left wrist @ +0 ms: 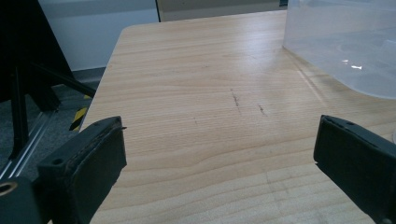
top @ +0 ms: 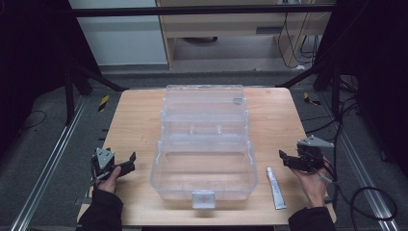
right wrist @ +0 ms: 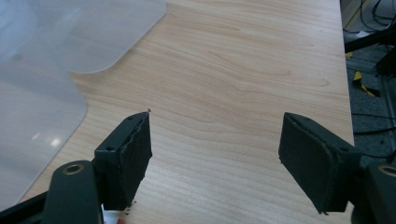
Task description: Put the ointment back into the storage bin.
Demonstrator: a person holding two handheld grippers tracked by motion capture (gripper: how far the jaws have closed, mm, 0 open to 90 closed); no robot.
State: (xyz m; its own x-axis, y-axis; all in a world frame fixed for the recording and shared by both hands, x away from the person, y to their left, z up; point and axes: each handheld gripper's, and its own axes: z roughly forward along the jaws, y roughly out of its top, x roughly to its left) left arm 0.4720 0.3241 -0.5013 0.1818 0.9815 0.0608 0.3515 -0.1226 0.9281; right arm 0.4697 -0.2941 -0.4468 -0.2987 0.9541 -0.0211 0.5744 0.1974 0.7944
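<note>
Currently both grippers, left gripper (top: 126,165) and right gripper (top: 287,159), rest spread and empty, flanking the open clear storage box (top: 204,144); a tube (top: 275,188) lies beside it, apparently awaiting pickup.

Tabletop (top: 139,120): pale wood, matt, fine straight grain, a few short dark scratches in the left gripper view. Storage box (top: 204,144): clear plastic, smooth, slightly glossy, with small bright glints on its wall; front latch milky and translucent. Tube (top: 275,188): white, smooth, faint sheen, material uncertain. Left gripper (top: 126,165) and right gripper (top: 285,158): matt black fingers (left wrist: 88,163) faced with dull rubbery pads, rough and frayed at the edges; top plates grey, matt. Sleeves (top: 102,211): dark cloth.
</note>
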